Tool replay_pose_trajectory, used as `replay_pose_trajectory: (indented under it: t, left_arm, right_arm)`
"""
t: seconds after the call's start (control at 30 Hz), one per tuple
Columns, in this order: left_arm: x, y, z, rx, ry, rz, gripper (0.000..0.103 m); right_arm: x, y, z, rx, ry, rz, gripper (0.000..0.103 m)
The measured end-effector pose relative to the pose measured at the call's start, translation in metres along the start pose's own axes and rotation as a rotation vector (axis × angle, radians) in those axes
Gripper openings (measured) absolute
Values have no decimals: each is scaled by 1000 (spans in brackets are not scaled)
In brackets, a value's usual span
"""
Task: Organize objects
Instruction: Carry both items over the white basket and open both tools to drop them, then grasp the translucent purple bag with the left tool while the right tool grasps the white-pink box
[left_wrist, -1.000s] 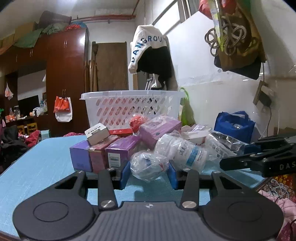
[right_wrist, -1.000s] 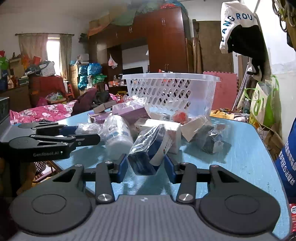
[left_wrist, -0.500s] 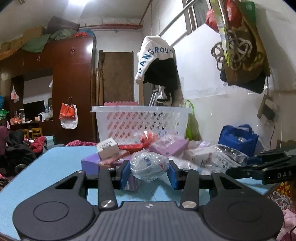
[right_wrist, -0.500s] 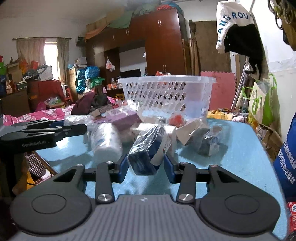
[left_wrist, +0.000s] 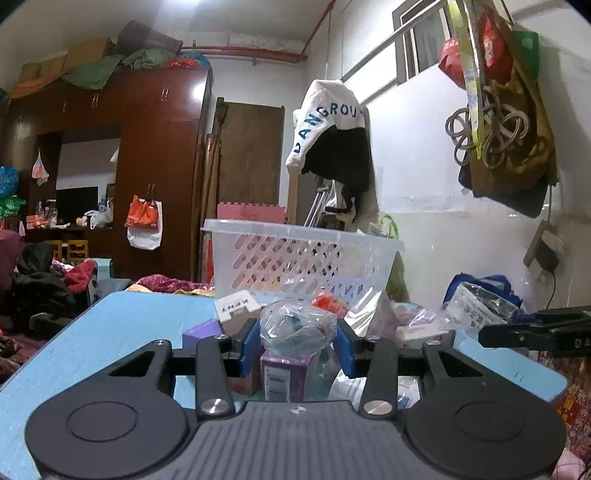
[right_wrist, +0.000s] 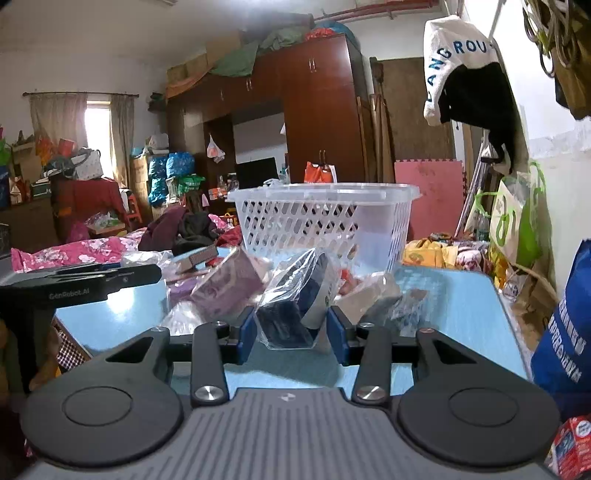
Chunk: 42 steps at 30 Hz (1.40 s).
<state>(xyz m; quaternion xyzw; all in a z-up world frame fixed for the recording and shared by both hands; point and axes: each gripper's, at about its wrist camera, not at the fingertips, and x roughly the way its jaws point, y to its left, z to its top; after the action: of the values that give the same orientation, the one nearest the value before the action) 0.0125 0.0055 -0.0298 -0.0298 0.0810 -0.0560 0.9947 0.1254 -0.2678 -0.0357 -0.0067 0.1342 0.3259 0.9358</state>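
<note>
My left gripper (left_wrist: 297, 341) is shut on a crumpled clear plastic bag (left_wrist: 295, 326) with small items inside, held above the pile of purple boxes (left_wrist: 282, 371) on the blue table (left_wrist: 110, 325). Behind the pile stands a white lattice basket (left_wrist: 299, 254). In the right wrist view my right gripper (right_wrist: 291, 330) is shut on a clear packet of dark blue items (right_wrist: 295, 299), lifted off the table in front of the same basket (right_wrist: 321, 218). The left gripper (right_wrist: 85, 284) shows at the left of that view, the right gripper (left_wrist: 535, 330) at the right of the left wrist view.
Loose packets and boxes (right_wrist: 229, 284) lie between the grippers and the basket. A blue bag (right_wrist: 565, 332) stands at the table's right edge, with a wall and hanging bags (left_wrist: 506, 122) beyond. A cluttered bed (right_wrist: 74, 251) lies to the left.
My left gripper has lifted the plastic bag up off the table and nearer the basket. My right gripper has raised its packet slightly; the pile now sits lower in both views.
</note>
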Motion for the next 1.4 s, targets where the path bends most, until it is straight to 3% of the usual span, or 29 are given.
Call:
replay_pose_trajectory:
  t: [0.27, 0.4, 0.5, 0.7, 0.73, 0.77, 0.8, 0.83, 0.87, 1.03, 1.1, 1.27, 1.4]
  left_arm:
    - [6, 11, 48, -22, -49, -18, 47]
    - [44, 19, 97, -40, 36, -66, 47]
    - [87, 21, 132, -59, 90, -109, 47]
    - [169, 19, 152, -53, 215, -50, 48]
    - [178, 20, 150, -59, 231, -45, 49]
    - [185, 21, 148, -66, 238, -39, 58]
    - [191, 22, 146, -72, 254, -40, 66]
    - [195, 22, 144, -76, 271, -45, 83]
    - [197, 23, 142, -81, 275, -47, 85]
    - [159, 27, 135, -36, 217, -27, 85]
    - [131, 31, 129, -35, 175, -52, 91]
    - [64, 39, 85, -12, 123, -20, 96]
    - [45, 58, 55, -78, 130, 1, 96]
  right_arm:
    - [12, -6, 49, -57, -26, -26, 45]
    - [33, -3, 90, -88, -22, -9, 44]
    - [63, 2, 117, -138, -4, -50, 44]
    - [129, -9, 126, -154, 113, -92, 45]
    - [133, -11, 124, -154, 120, -97, 47]
    - [132, -13, 122, -145, 107, -99, 54]
    - [130, -15, 120, -135, 94, -94, 68]
    - [127, -16, 117, -125, 94, -91, 76]
    - [122, -16, 115, -119, 86, -91, 88]
    - [79, -21, 111, -131, 46, -124, 99]
    - [56, -26, 101, -119, 16, -127, 103]
    - [16, -46, 46, 10, 14, -90, 103]
    - [3, -42, -4, 113, -8, -35, 103]
